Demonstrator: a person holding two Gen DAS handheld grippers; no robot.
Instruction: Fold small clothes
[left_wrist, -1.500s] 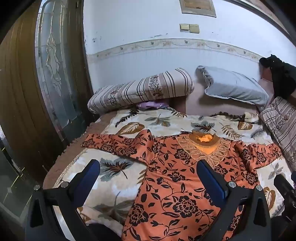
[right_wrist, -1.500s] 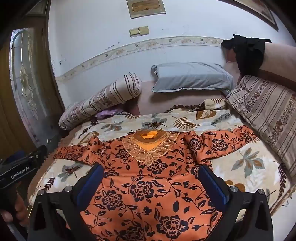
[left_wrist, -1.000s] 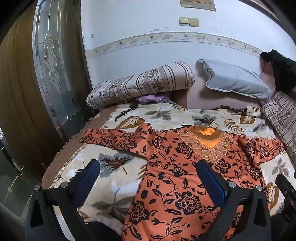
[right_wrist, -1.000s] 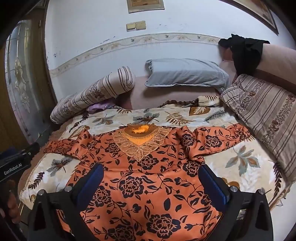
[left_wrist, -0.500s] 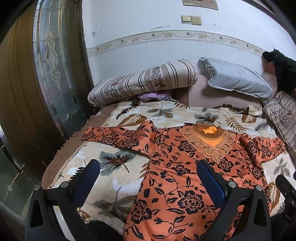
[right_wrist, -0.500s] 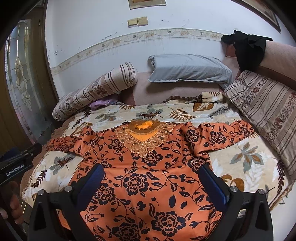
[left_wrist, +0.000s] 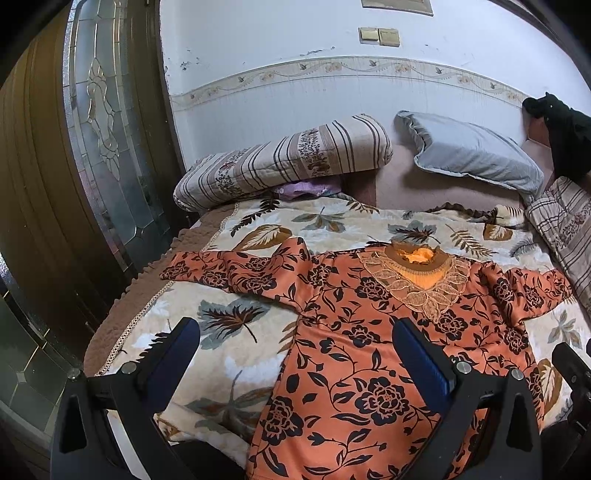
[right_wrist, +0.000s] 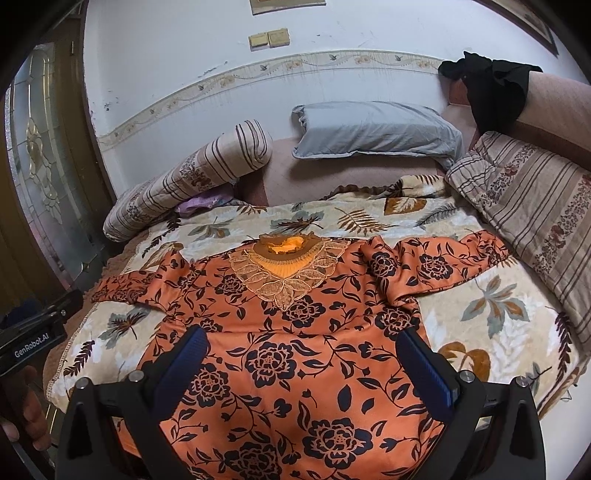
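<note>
An orange top with black flowers (left_wrist: 354, 332) lies spread face up on the bed, sleeves out to both sides; it also shows in the right wrist view (right_wrist: 295, 332). Its lace neckline (right_wrist: 284, 266) points to the far side. My left gripper (left_wrist: 295, 343) is open and empty, held above the top's left side near the front edge. My right gripper (right_wrist: 301, 350) is open and empty, held above the lower middle of the top. The hem hangs over the bed's front edge.
The bed has a leaf-print blanket (left_wrist: 236, 332). A striped bolster (left_wrist: 284, 158), a grey pillow (left_wrist: 469, 151) and a striped cushion (right_wrist: 528, 192) line the far and right sides. A glass-panelled door (left_wrist: 103, 147) stands at the left. Black cloth (right_wrist: 491, 88) hangs at the back right.
Both grippers have drifted slightly and tilted a little downward over the bed. The top has not moved. Both stay open.
</note>
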